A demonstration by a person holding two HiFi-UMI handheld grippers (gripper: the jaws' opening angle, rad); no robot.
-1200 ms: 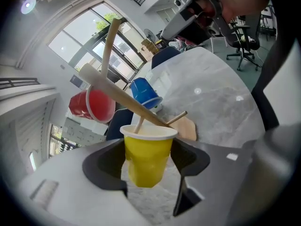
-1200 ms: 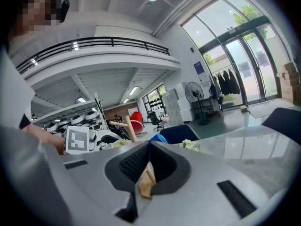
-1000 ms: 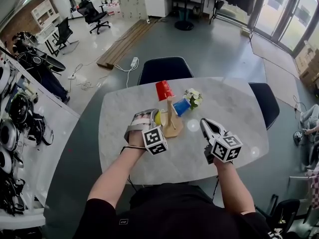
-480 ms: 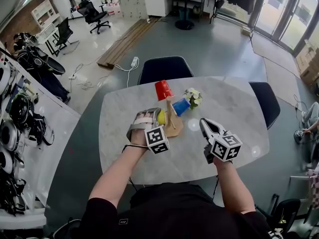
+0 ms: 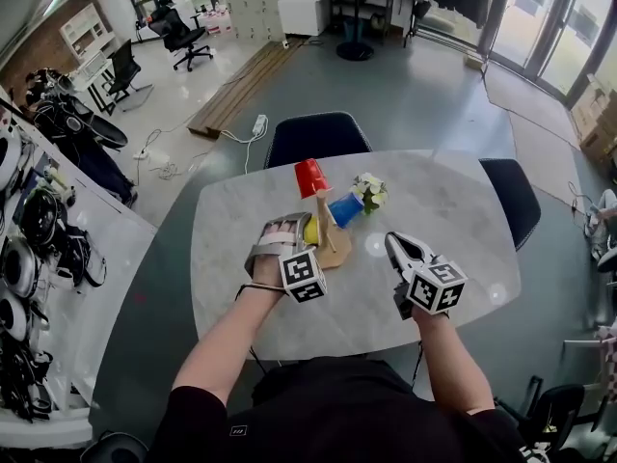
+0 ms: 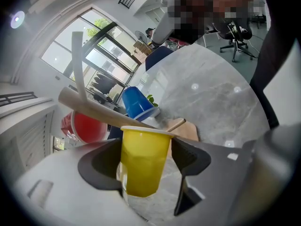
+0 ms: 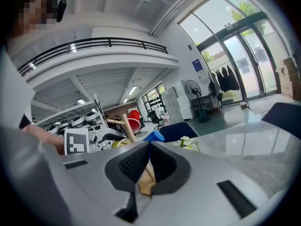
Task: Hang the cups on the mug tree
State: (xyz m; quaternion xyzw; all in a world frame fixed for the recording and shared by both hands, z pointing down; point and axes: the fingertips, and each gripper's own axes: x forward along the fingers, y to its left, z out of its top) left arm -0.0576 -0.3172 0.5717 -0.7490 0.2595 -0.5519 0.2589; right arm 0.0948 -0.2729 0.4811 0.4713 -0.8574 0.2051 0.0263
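Between the jaws of my left tool (image 6: pixel 145 153), which are opening, sits the yellow cup (image 6: pixel 140 173), with the pads against its sides near the rim. I judge it to be thin, glossy plastic: light, springy, slippery and easily crushed. It is best held gently, just under the stiffer rolled rim. Just beyond it runs a smooth wooden peg (image 6: pixel 94 108) of the mug tree (image 5: pixel 326 222), with the red cup (image 5: pixel 310 177) and blue cup (image 5: pixel 344 208) farther out. My right tool (image 7: pixel 148 166) is pinched shut and empty, off to the right over the marbled worktop (image 5: pixel 434 201).

Left hand-held gripper (image 6: pixel 146 155) — jaws opening — with yellow cup (image 6: pixel 141 168) between them.
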